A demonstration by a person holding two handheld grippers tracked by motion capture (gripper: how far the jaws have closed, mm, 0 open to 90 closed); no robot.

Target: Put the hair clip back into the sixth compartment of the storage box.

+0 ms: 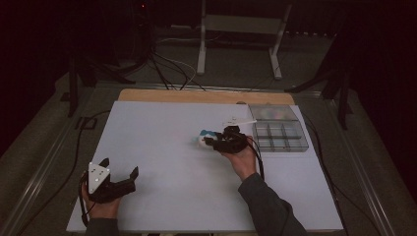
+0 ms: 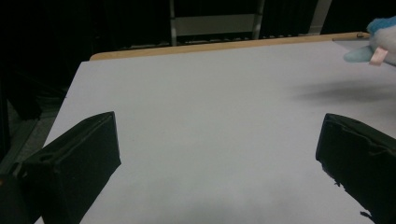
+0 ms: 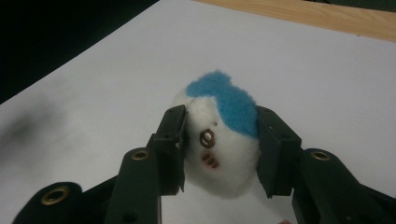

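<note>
Both grippers are black: the left gripper point(image 1: 119, 175) carries a grey three-cornered plate; the right gripper point(image 3: 219, 149) shows brass-ringed screw holes. Sleeves are dark grey.

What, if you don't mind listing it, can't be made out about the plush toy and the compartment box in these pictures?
- Plush toy: sides covered by the right gripper fingers in the right gripper view; cut off by the frame edge in the left gripper view.
- Compartment box: contents too small and dim in the high view.

- Plush toy point(image 3: 219, 144): small, round, white body, blue patch on top, stitched eye and cheek marks.
- Pinched on both sides between right gripper point(image 3: 219, 154) jaws, held above white surface point(image 3: 327, 84).
</note>
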